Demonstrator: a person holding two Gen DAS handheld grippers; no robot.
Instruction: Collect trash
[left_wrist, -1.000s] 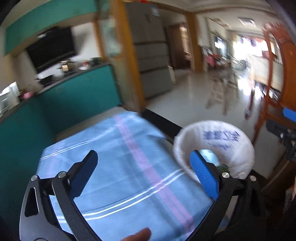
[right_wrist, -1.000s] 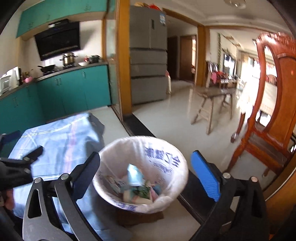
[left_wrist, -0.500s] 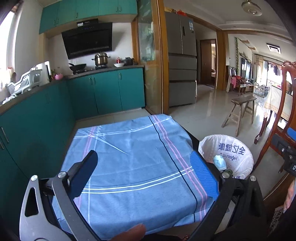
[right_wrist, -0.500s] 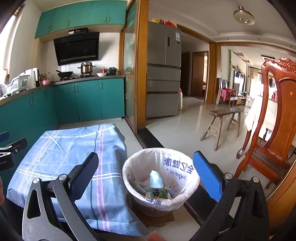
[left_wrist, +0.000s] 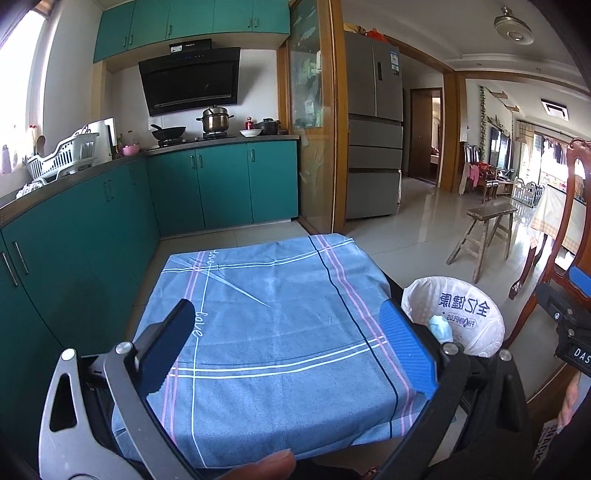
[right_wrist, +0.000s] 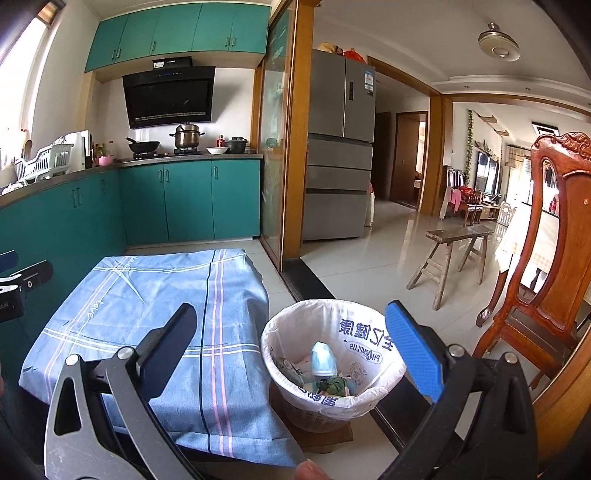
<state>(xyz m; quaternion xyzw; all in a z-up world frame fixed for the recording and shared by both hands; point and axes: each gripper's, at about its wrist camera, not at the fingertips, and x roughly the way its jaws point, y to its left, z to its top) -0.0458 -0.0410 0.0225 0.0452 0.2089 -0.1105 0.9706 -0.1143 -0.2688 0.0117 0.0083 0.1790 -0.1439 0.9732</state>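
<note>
A basket lined with a white printed bag (right_wrist: 332, 354) stands on the floor right of a low table under a blue plaid cloth (right_wrist: 147, 317). Crumpled wrappers and a pale blue mask (right_wrist: 322, 360) lie inside it. My right gripper (right_wrist: 291, 347) hangs open, high above the basket's near side, holding nothing. My left gripper (left_wrist: 288, 347) is open over the cloth (left_wrist: 280, 332), empty too. In the left wrist view the bin (left_wrist: 458, 317) shows beyond the right finger. The cloth's top is bare.
Teal cabinets (left_wrist: 74, 236) run along the left and back. A grey fridge (right_wrist: 340, 155) stands behind a wooden door frame. A carved wooden chair (right_wrist: 546, 266) is close on the right, and a wooden stool (right_wrist: 450, 254) sits further back on the tiled floor.
Both grippers have risen and pulled back: the table and bin look smaller and lower than a second ago. Both stayed open and empty.
</note>
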